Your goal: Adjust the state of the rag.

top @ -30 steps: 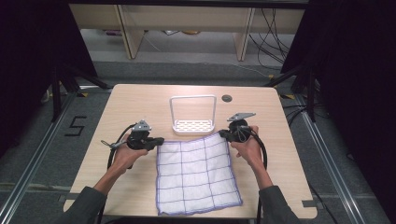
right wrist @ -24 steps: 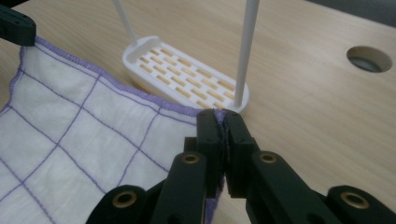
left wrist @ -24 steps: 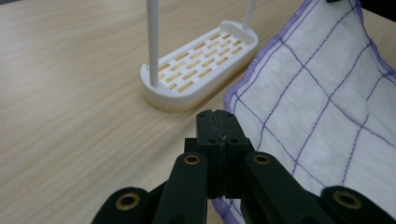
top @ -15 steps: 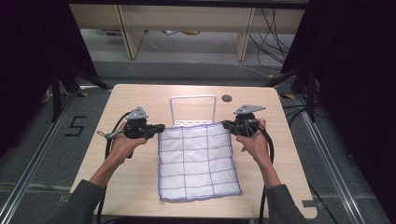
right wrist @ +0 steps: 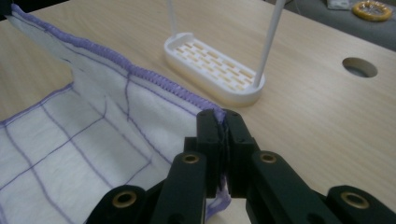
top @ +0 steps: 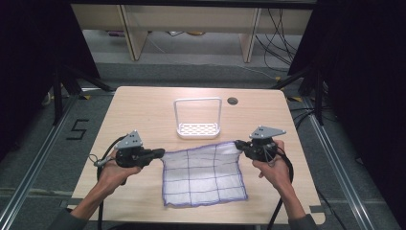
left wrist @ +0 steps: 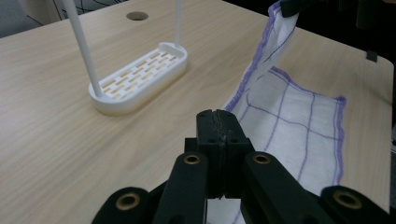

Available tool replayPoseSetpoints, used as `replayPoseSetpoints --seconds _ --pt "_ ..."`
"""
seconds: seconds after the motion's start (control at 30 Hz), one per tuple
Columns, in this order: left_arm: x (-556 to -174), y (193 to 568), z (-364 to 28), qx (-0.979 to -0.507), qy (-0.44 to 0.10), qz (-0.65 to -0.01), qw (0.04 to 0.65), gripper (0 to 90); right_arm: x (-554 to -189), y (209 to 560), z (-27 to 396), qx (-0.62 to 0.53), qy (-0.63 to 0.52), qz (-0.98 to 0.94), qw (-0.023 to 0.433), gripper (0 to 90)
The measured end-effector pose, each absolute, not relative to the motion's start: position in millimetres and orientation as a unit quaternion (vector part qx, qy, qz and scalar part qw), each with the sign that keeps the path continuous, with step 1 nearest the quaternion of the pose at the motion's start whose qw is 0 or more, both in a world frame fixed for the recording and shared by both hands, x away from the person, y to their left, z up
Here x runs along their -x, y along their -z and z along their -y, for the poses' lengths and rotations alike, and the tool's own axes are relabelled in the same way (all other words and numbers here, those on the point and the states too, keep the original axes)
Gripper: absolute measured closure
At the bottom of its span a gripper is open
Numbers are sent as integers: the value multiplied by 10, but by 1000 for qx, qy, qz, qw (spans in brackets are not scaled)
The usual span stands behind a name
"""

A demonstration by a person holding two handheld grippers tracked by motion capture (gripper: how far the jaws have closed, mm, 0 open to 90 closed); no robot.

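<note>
Cloth [top: 203, 177], white with a purple grid and purple hem, hangs by its far edge just on the near side of the white rack [top: 198, 119], while its near half lies flat on the counter [top: 143, 110]. Left claw [top: 160, 153] is clamped on the far left corner and right claw [top: 238, 144] is clamped on the far right corner; in each gripper view the black jaws stand pressed together with the hem pinched between them. That held edge runs roughly parallel to the rack's long side, stretched between the two claws, and both hands sit about equally near the rack. Any move that drapes the cloth over the rack's hoop handle would likely depend on keeping this edge taut and square to the rack as it goes forward.
</note>
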State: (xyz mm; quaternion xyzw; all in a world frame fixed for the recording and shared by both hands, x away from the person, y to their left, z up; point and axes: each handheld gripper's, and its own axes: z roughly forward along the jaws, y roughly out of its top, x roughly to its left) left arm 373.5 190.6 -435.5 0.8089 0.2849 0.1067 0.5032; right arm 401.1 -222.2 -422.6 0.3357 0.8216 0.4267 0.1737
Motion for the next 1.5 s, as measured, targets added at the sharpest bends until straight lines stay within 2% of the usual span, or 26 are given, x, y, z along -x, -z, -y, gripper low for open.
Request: replayPoseSetpoints --seconds 0.27,0.57,0.77,1.07,1.23,1.27,1.33,1.43,1.5 --pt "-3390 4547 -1885 -823 -86 -267 494 888 -3661 4378 2272 -327 -421 -832 155 873" --pt "-3237 4768 -1785 -831 -62 -263 486 887 -3491 4573 2332 -328 -420 -833 146 871" --pt "-3121 4866 -1733 -846 -53 -246 471 886 -3331 4683 2381 -341 -418 -833 122 863" --pt "-2980 4999 -1682 -861 -37 -229 452 883 -3087 4817 2486 -347 -410 -838 101 805" --pt "-2942 5056 -1674 -863 -27 -232 449 868 -2962 4830 2495 -327 -406 -849 93 688" --pt "-2943 5054 -1682 -868 -25 -225 442 853 -2932 4820 2500 -336 -405 -845 97 686" --pt "-2920 5034 -1686 -862 -14 -228 452 732 -2878 4787 2507 -342 -406 -842 95 673" --pt "-2933 4966 -1721 -854 -21 -231 466 666 -2891 4745 2529 -346 -401 -839 126 626" --pt "-3000 4886 -1760 -840 -34 -259 476 546 -2916 4742 2530 -365 -398 -831 132 595"
